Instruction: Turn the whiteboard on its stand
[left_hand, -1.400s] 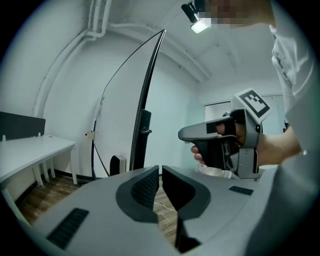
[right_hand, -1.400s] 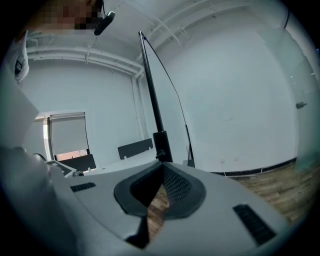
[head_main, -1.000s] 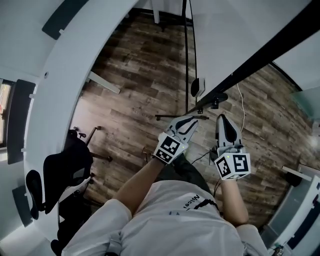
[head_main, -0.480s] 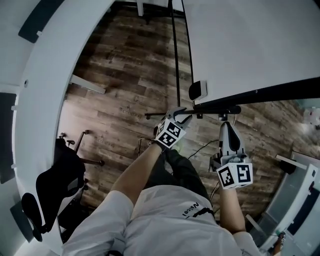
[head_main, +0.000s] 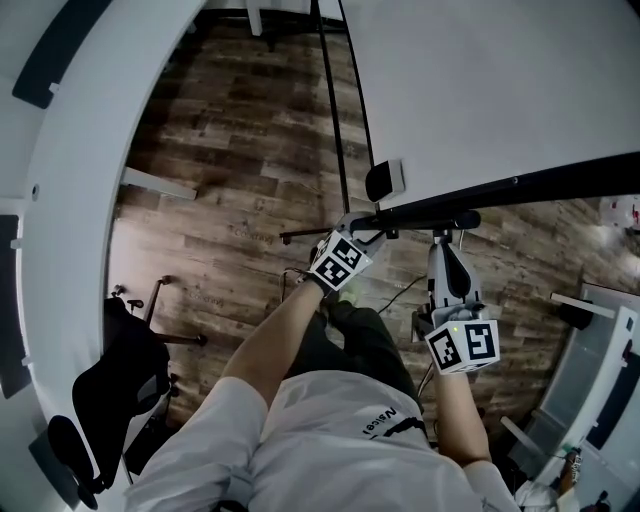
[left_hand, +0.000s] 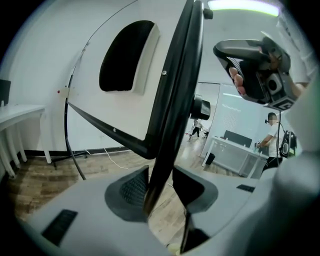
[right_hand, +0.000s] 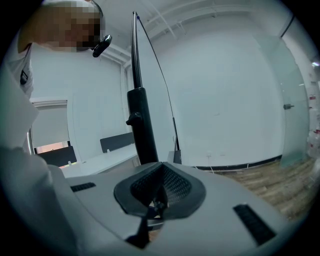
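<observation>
As the whiteboard (head_main: 480, 90) frame edge (left_hand: 175, 100) stands between them, left gripper (head_main: 368, 232) jaws have just been opening wide, unpressed — right gripper (right_hand: 161, 187) near that edge, closed, empty.

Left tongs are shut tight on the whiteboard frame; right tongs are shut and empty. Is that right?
No. The left gripper view shows the left tongs open. They have just been opening, and the whiteboard frame stands between them, not clamped. The right tongs are shut and empty, as stated.

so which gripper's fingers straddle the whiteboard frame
Left gripper: the whiteboard frame runs between its fingers, which have just been opening; the right gripper's are shut.
</observation>
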